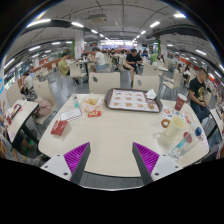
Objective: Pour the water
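Gripper point(111, 160): fingers spread wide apart, nothing held between them, purple pads point(76, 155) faced inward, hovering over a pale table point(110, 130). Bottle point(183, 143): placed at 3 o'clock beyond the right finger, long axis tilted, cap end toward a cup point(172, 129). Tray point(133, 99): set at 12 o'clock, far side.

Gripper point(110, 160): two dark grey, blocky fingers. Each carries a magenta pad point(76, 155) on its inner face, surface finely ridged. No cables or markings visible.
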The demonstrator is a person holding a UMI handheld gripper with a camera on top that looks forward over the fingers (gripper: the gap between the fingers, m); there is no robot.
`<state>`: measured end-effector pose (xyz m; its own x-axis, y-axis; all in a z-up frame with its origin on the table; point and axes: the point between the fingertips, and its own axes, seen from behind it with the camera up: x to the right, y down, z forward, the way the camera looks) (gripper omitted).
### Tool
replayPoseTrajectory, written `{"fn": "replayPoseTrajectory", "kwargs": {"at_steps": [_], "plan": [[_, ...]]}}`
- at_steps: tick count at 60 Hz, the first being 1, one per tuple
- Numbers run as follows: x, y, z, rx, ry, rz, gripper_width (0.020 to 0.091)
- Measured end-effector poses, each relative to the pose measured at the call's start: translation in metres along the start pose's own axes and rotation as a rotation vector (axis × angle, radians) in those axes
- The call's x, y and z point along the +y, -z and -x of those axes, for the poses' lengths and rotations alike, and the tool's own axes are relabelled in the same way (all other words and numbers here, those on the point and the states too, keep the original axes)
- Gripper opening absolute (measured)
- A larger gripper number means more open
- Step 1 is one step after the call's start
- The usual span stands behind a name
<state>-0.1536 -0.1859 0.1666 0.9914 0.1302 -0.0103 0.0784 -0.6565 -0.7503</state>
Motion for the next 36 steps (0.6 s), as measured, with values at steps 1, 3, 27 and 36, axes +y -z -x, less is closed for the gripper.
{"fn": "replayPoseTrajectory", "kwargs": {"at_steps": [1,3,27,36], "plan": [[0.001,0.0,-0.002,0.004,-0.003,0.0,0.0855],[0.004,0.001,-0.007,0.011,-0.009,0.0,0.0855],[0.087,0.011,-0.179,0.143,-0.059,-0.021,0.0851],[0.104,-0.002,-0.25,0.199,-0.108,-0.05,0.0853]]}}
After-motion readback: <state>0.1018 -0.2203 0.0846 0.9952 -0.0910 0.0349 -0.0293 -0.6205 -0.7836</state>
